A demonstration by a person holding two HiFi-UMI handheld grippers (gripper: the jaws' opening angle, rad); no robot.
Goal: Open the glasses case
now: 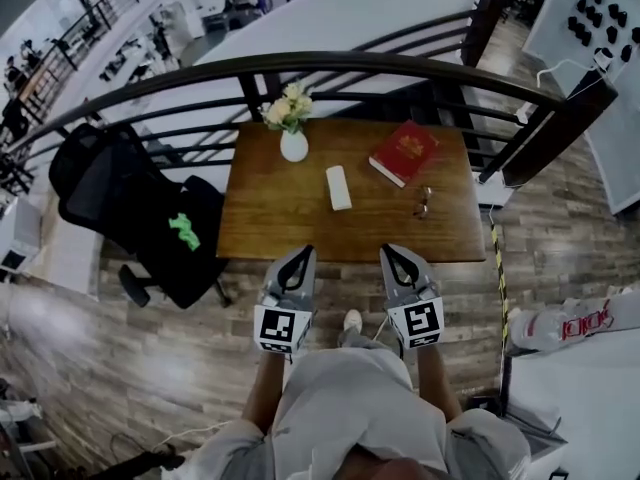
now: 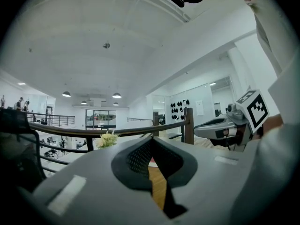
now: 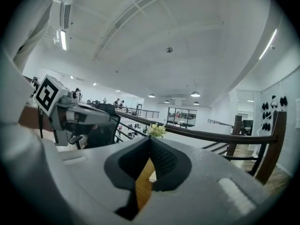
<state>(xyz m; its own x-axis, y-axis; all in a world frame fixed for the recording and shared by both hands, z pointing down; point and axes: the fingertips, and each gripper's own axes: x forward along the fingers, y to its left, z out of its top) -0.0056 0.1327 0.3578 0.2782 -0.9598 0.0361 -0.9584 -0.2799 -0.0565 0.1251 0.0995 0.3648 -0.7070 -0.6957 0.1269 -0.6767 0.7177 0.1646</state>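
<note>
White oblong glasses case [image 1: 339, 187] lies closed, flat on a brown wooden table [image 1: 270, 218]; left gripper [image 1: 298, 257] and right gripper [image 1: 392, 255], jaws together, hold nothing.

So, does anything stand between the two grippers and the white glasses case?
Nothing visible does. Only bare table lies between the glasses case and the left gripper and right gripper at the near edge. The vase, red book and glasses sit beyond or aside.
</note>
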